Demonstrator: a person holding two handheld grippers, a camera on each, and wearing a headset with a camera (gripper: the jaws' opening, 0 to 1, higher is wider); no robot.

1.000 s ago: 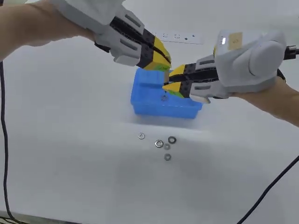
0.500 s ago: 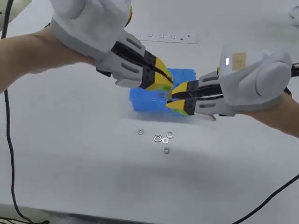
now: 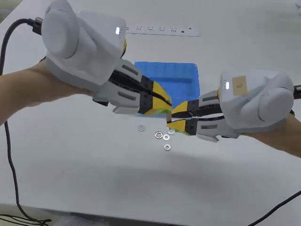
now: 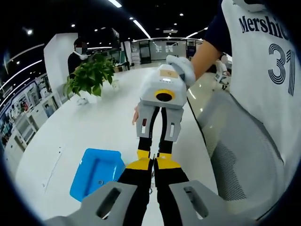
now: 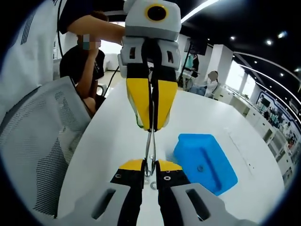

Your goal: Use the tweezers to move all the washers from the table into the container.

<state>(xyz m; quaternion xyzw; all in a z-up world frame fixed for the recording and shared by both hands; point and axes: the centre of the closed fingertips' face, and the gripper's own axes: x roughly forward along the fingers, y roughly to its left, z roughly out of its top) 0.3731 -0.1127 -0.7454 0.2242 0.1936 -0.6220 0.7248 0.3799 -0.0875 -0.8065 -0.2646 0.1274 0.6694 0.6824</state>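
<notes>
Slim metal tweezers [image 5: 150, 146] run between the two grippers. My left gripper [image 3: 164, 109] is shut on their upper end and my right gripper [image 3: 173, 121] is shut lower down on their legs. In the right gripper view the left gripper [image 5: 150, 123] hangs straight above the right gripper [image 5: 149, 170]. Both pairs of tips hover just above several small washers [image 3: 159, 135] scattered on the white table, one washer [image 3: 141, 127] lying a little apart to the left. The blue container [image 3: 169, 77] stands just behind them, and a washer [image 5: 201, 168] lies inside the container [image 5: 207, 165].
A white power strip [image 3: 160, 30] lies along the table's far edge. Black cables [image 3: 9, 155] hang at the left and the lower right of the table [image 3: 70, 179]. A mesh chair [image 5: 37, 155] and seated people are beside the table.
Both grippers, with the tweezers, have moved from over the blue container toward me and down, to just above the loose washers. The head camera has also shifted.
</notes>
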